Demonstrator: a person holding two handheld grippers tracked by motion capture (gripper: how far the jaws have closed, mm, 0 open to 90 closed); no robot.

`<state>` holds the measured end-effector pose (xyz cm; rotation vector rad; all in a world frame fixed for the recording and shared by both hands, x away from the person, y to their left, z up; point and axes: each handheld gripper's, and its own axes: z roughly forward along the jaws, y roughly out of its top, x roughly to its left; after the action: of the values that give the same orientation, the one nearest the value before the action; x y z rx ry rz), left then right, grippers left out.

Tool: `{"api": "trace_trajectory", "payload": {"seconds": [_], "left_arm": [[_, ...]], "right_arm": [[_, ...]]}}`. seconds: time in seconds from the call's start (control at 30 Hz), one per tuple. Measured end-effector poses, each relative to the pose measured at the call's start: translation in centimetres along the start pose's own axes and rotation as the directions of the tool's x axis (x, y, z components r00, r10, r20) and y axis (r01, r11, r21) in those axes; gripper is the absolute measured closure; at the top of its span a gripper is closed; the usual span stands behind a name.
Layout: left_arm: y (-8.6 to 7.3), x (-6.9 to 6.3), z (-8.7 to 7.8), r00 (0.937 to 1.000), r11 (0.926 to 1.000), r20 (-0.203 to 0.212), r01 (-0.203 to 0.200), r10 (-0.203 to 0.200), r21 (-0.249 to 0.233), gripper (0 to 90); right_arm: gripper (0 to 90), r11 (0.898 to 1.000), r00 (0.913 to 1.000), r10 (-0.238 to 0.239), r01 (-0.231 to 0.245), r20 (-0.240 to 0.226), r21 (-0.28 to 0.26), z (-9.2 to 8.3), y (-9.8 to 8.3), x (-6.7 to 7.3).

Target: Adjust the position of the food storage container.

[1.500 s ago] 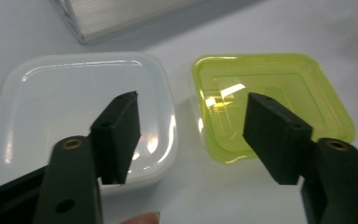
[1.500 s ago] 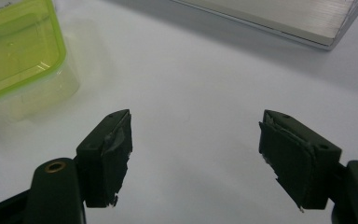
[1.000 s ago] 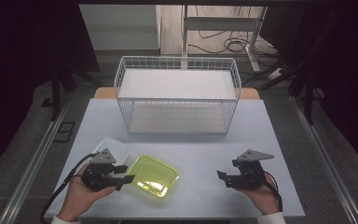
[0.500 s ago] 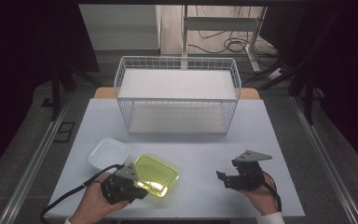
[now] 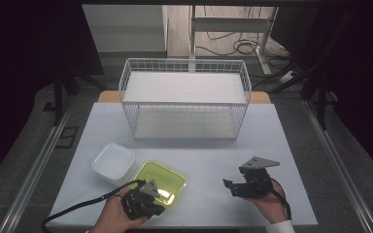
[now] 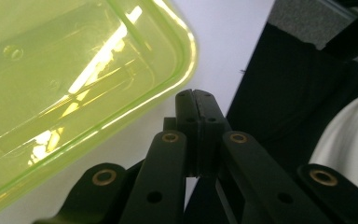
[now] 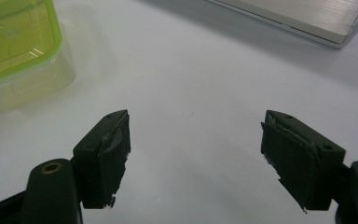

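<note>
Spanning the far middle of the white table (image 5: 272,145) is a wire basket (image 5: 184,99). Near left sits a white container (image 5: 112,162), with the yellow-green container (image 5: 162,179) touching its right side. It looks light, stiff and slippery; its raised rim seems the best hold. The left gripper (image 6: 196,100), at that container's near edge, has just closed its jaws together on nothing. The right gripper (image 7: 193,154) hovers near right, jaws wide apart.

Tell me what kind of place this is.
Probably a lab or recording workspace: a white table with a wire basket, floor cables, and a person holding a gripper in each hand.
</note>
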<state>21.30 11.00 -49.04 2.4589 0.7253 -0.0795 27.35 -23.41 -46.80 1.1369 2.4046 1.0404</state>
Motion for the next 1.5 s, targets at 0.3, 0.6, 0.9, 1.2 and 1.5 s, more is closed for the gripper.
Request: {"api": "trace_trajectory", "payload": {"seconds": [0.3, 0.6, 0.9, 1.2, 1.5], "left_arm": [[0.8, 0.5, 0.8, 0.9983, 0.9972, 0.003, 0.058, -0.057, -0.048, 90.0], [2.5, 0.1, 2.9, 0.9914, 0.9905, -0.043, 0.121, -0.124, -0.066, 89.8], [2.6, -0.3, 2.3, 0.9880, 0.9873, -0.073, 0.129, -0.136, -0.092, 89.6], [-0.4, 0.3, -3.2, 0.9660, 0.9697, -0.171, 0.162, -0.194, -0.183, 89.1], [-3.5, 3.5, -6.2, 0.8937, 0.9042, -0.222, 0.326, -0.390, -0.276, 89.7]], "right_arm": [[23.7, 1.000, 1.0000, -0.003, 0.003, 0.002, 0.006, 0.4, 0.0, 0.0], [23.7, 1.000, 1.0000, -0.005, 0.004, 0.008, 0.018, 0.6, -0.1, 0.1], [23.8, 1.000, 0.9999, -0.009, 0.009, 0.013, 0.024, 0.6, -0.2, 0.0], [23.7, 1.000, 0.9995, -0.011, 0.011, 0.029, 0.026, 0.4, -0.3, -0.1], [23.7, 1.000, 0.9992, -0.005, 0.004, 0.040, 0.021, 0.3, -0.3, -0.3]]}}
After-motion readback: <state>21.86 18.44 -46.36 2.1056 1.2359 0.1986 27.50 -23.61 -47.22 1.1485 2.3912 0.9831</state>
